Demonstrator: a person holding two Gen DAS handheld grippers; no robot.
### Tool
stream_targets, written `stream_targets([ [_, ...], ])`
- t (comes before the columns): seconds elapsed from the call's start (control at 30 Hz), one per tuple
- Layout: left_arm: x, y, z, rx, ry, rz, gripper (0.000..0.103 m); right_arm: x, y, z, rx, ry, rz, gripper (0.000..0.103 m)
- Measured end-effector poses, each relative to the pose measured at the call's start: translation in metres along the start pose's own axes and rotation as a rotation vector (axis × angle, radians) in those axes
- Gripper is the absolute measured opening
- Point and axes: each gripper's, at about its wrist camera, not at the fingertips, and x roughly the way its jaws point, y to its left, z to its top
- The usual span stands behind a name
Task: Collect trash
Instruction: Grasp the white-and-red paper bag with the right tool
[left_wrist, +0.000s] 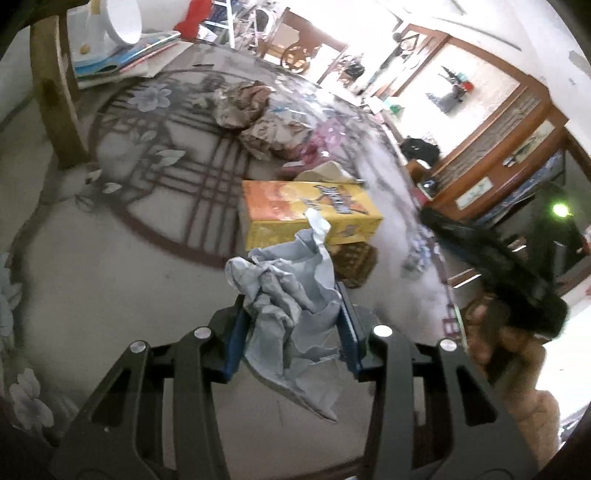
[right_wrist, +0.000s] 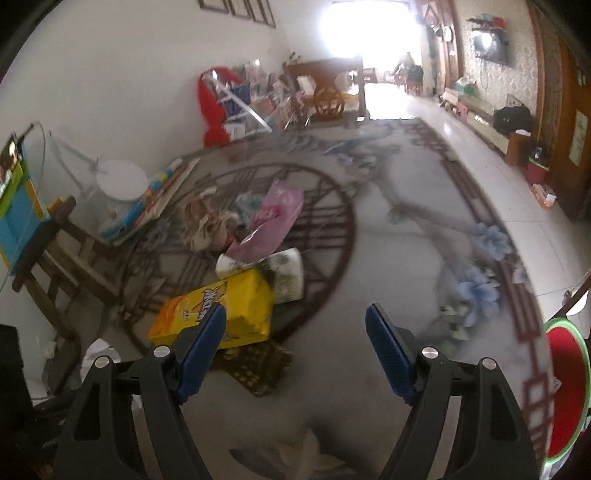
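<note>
My left gripper (left_wrist: 291, 299) is shut on a crumpled grey-white paper (left_wrist: 288, 295) and holds it above the carpet. Beyond it lies a yellow-orange carton (left_wrist: 310, 212) on a brown patterned wrapper (left_wrist: 354, 262), then crumpled brown paper (left_wrist: 243, 103) and a pink bag (left_wrist: 314, 147). My right gripper (right_wrist: 295, 317) is open and empty above the carpet. Its left finger overlaps the yellow-orange carton (right_wrist: 221, 310) in the right wrist view. Behind the carton lie a white dirty package (right_wrist: 284, 269), the pink bag (right_wrist: 273, 218) and crumpled brown paper (right_wrist: 207, 229).
A wooden chair (right_wrist: 62, 251) stands at the left with a white bucket (right_wrist: 118, 188) and books (right_wrist: 155, 199) by it. The patterned carpet (right_wrist: 406, 240) covers the floor. A red and green round thing (right_wrist: 565, 391) is at the right. Cabinets line the right wall (right_wrist: 517, 129).
</note>
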Motion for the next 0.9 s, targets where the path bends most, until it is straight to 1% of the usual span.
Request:
stream_targets([
  [0.1, -0.004, 0.001, 0.001, -0.022, 0.009, -0.052, 0.042, 0.022, 0.015, 0.013, 0.011, 0.037, 0.01, 0.075],
  [0.2, -0.016, 0.004, 0.005, -0.035, -0.032, -0.069, 0.042, 0.043, 0.042, 0.036, -0.001, 0.045, 0.044, 0.076],
  [0.23, -0.018, 0.004, 0.006, -0.039, -0.042, -0.069, 0.042, 0.051, 0.052, 0.043, -0.02, 0.053, 0.046, 0.077],
  [0.27, -0.018, 0.005, 0.007, -0.042, -0.045, -0.067, 0.042, 0.061, 0.065, 0.052, -0.049, 0.065, 0.042, 0.081],
  [0.33, -0.017, 0.006, 0.007, -0.047, -0.039, -0.073, 0.042, 0.082, 0.087, 0.065, -0.104, 0.084, 0.024, 0.083],
  [0.4, -0.016, 0.007, 0.007, -0.053, -0.036, -0.079, 0.042, 0.1, 0.101, 0.073, -0.135, 0.107, 0.01, 0.083],
  [0.43, -0.016, 0.007, 0.008, -0.057, -0.037, -0.082, 0.042, 0.108, 0.104, 0.076, -0.142, 0.117, 0.0, 0.083],
  [0.5, -0.019, 0.009, 0.009, -0.067, -0.048, -0.088, 0.042, 0.133, 0.108, 0.081, -0.149, 0.166, -0.036, 0.084],
  [0.57, -0.024, 0.01, 0.01, -0.067, -0.074, -0.07, 0.042, 0.154, 0.107, 0.084, -0.133, 0.208, -0.062, 0.084],
  [0.63, -0.024, 0.013, 0.011, -0.072, -0.079, -0.062, 0.042, 0.17, 0.107, 0.085, -0.128, 0.241, -0.078, 0.083],
  [0.67, -0.023, 0.014, 0.012, -0.077, -0.077, -0.067, 0.042, 0.175, 0.108, 0.084, -0.133, 0.253, -0.087, 0.081],
  [0.73, -0.023, 0.015, 0.013, -0.076, -0.076, -0.065, 0.042, 0.183, 0.11, 0.081, -0.156, 0.274, -0.106, 0.062],
  [0.77, -0.022, 0.014, 0.013, -0.073, -0.077, -0.061, 0.042, 0.184, 0.111, 0.08, -0.156, 0.279, -0.091, 0.047],
  [0.8, -0.022, 0.015, 0.013, -0.073, -0.079, -0.059, 0.042, 0.184, 0.111, 0.079, -0.149, 0.277, -0.076, 0.042],
  [0.9, -0.023, 0.015, 0.013, -0.075, -0.085, -0.054, 0.042, 0.177, 0.114, 0.078, -0.167, 0.248, -0.074, 0.034],
])
